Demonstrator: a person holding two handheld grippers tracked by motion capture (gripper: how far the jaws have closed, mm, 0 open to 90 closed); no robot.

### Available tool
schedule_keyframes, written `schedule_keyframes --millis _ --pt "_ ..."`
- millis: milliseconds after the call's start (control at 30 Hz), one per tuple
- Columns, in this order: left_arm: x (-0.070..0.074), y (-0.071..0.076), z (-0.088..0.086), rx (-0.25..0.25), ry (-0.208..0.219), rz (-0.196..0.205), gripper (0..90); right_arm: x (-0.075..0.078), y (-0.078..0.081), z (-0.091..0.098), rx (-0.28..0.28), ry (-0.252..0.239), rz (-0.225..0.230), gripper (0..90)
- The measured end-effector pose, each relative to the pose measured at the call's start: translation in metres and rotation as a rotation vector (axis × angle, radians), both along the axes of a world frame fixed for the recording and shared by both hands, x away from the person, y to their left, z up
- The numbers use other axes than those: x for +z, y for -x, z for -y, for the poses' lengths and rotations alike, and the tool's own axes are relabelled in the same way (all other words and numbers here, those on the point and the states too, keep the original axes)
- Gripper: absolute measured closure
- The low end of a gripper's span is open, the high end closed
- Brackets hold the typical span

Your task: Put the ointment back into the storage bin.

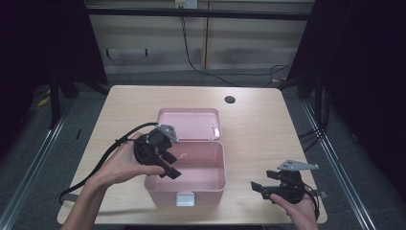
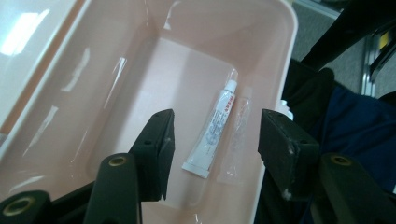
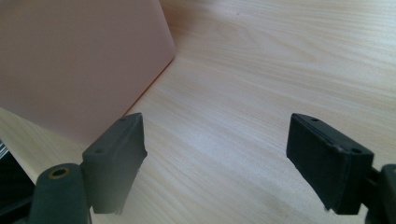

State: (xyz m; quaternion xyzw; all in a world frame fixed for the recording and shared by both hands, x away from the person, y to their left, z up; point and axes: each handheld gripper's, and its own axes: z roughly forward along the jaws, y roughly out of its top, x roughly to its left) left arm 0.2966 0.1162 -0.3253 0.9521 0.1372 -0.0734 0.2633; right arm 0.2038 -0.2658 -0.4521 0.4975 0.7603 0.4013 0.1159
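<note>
The left claw, jaws spread, hangs over the open pink box with the white tube lying lengthwise between them, while the right claw, also spread, waits well apart on the surface.

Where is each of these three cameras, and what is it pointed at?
High view: above the person's side, looking down on the table; forearms, left gripper and right gripper show.
Left gripper view: on that gripper, looking into the open pink box at a white tube; open jaws.
Right gripper view: low over tabletop; open jaws.
All share the box.
</note>
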Motion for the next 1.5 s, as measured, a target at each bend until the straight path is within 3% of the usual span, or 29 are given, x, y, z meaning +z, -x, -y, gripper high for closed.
schedule_keyframes --millis 100,133,333,467,500,600,667,767,867,1000,1133,1233,1367,1433,1500 --pt "0.001 -0.001 -0.008 0.015 0.015 -0.005 45.6 0.0 0.0 0.001 0.0 0.0 0.002 19.1" --pt "0.002 -0.003 -0.014 0.012 -0.001 -0.002 45.1 0.0 -0.001 0.001 -0.002 0.0 0.0 19.1" --pt "0.005 -0.002 -0.03 0.043 0.037 0.0 44.5 -0.001 -0.001 0.0 0.0 0.001 0.002 19.1" --pt "0.005 0.001 -0.038 0.072 0.044 0.008 44.3 0.0 -0.001 0.001 -0.002 0.0 0.0 19.1" --pt "0.006 0.0 -0.041 0.058 0.035 0.018 44.2 0.0 -0.001 0.0 -0.003 -0.001 -0.001 19.1" --pt "0.004 0.003 -0.049 0.092 0.048 0.013 44.1 -0.001 -0.001 0.001 0.0 -0.001 0.004 19.1" --pt "0.004 0.003 -0.052 0.076 0.032 0.022 44.0 -0.001 -0.001 0.001 -0.002 -0.001 0.002 19.1" --pt "-0.001 0.002 -0.063 0.115 0.059 0.011 43.8 -0.001 -0.001 0.0 -0.001 0.002 -0.001 19.1" --pt "-0.002 0.001 -0.073 0.118 0.07 0.007 42.4 -0.001 -0.001 0.0 -0.003 0.0 -0.002 19.1" --pt "-0.005 0.003 -0.082 0.083 0.109 0.004 37.8 -0.001 -0.001 0.0 -0.003 0.0 -0.001 19.1" --pt "-0.01 0.006 -0.091 0.088 0.115 0.002 36.1 -0.001 -0.001 0.0 -0.005 0.0 0.0 19.0" --pt "-0.014 0.006 -0.103 0.125 0.125 0.007 35.1 -0.001 -0.001 0.0 -0.007 0.002 -0.002 19.1" --pt "-0.019 0.008 -0.11 0.114 0.121 0.036 33.3 -0.001 -0.001 0.0 -0.003 0.004 -0.001 19.1" --pt "-0.026 0.009 -0.119 0.166 0.125 0.054 32.3 -0.001 -0.001 0.0 -0.007 0.004 0.003 19.4" --pt "-0.028 0.009 -0.123 0.172 0.121 0.066 30.3 -0.001 -0.001 0.001 -0.014 0.006 0.008 19.4"
